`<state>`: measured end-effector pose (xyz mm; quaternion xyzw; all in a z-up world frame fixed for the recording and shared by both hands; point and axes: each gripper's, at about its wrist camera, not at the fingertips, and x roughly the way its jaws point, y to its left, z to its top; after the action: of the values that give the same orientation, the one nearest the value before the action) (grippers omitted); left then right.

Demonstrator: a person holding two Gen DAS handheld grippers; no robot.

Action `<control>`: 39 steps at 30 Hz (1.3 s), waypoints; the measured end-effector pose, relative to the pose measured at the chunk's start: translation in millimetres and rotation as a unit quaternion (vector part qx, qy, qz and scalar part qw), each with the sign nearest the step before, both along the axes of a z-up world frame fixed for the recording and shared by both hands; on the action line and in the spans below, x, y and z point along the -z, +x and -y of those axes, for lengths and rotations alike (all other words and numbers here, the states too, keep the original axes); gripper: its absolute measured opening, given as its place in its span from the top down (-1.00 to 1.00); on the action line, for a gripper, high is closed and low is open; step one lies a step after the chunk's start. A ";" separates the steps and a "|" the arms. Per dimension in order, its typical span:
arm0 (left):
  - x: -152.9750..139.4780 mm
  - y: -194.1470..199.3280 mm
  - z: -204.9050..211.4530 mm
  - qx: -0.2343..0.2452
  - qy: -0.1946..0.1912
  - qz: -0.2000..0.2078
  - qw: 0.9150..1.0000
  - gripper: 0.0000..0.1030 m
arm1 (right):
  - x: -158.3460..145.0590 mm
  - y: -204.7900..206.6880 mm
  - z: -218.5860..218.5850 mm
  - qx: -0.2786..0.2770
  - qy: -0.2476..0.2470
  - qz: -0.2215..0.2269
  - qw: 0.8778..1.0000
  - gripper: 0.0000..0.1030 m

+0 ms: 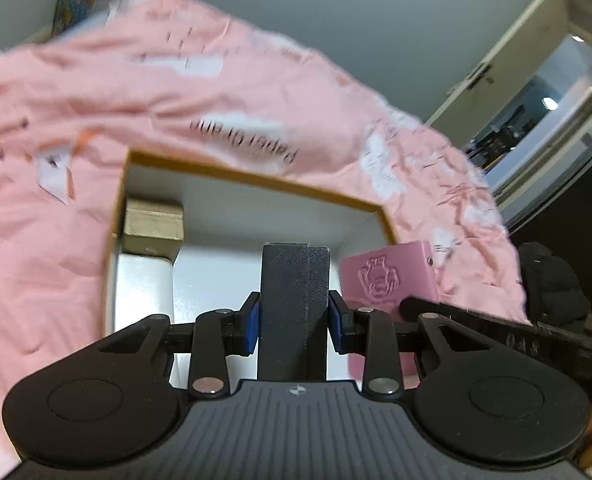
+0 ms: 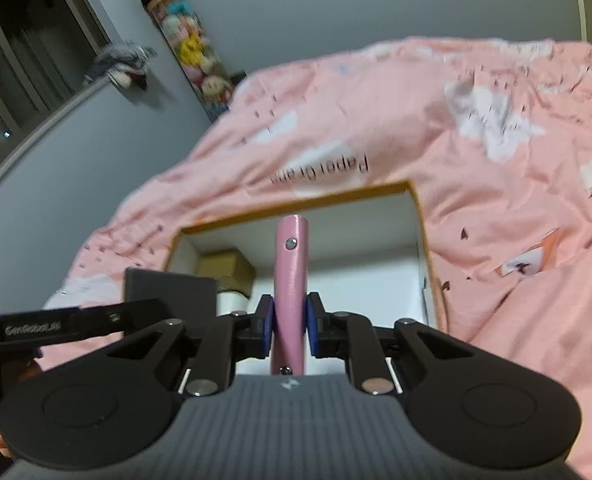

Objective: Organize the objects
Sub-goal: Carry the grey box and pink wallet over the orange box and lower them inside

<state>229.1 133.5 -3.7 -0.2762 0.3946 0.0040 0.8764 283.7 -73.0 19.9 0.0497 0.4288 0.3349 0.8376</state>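
Left gripper jaws clamp dark block; right gripper jaws clamp pink block edge-on. Open box dead ahead, mid-frame, both equally near.

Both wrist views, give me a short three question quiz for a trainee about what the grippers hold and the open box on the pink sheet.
1. True or false: the left gripper is shut on the dark grey block.
2. Multiple choice: what does the right gripper hold? A) the gold box B) the pink block C) nothing
3. Fill in: inside the open box, the gold box sits in a far ____.

Key
1. True; blue pads press both its sides.
2. B; the pink block is clamped edge-on.
3. Corner, the far left one in the left wrist view.
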 end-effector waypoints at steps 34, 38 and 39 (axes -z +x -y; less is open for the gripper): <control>55.4 95.8 -7.5 0.029 0.139 -0.091 0.986 -0.13 | 81.4 76.4 -45.8 0.004 -0.047 -0.074 0.996 0.64; 48.9 89.2 -1.3 0.087 0.170 -0.105 0.976 -0.13 | 81.6 74.2 -49.4 -0.002 -0.048 -0.075 0.996 0.64; 49.2 86.5 1.1 0.098 0.180 -0.111 0.972 -0.13 | 82.2 74.0 -50.5 -0.003 -0.049 -0.075 0.996 0.64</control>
<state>315.6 132.3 -53.0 -0.0714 0.5078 0.0196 0.8583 357.6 -22.5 -62.2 0.0323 0.5065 0.3113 0.8034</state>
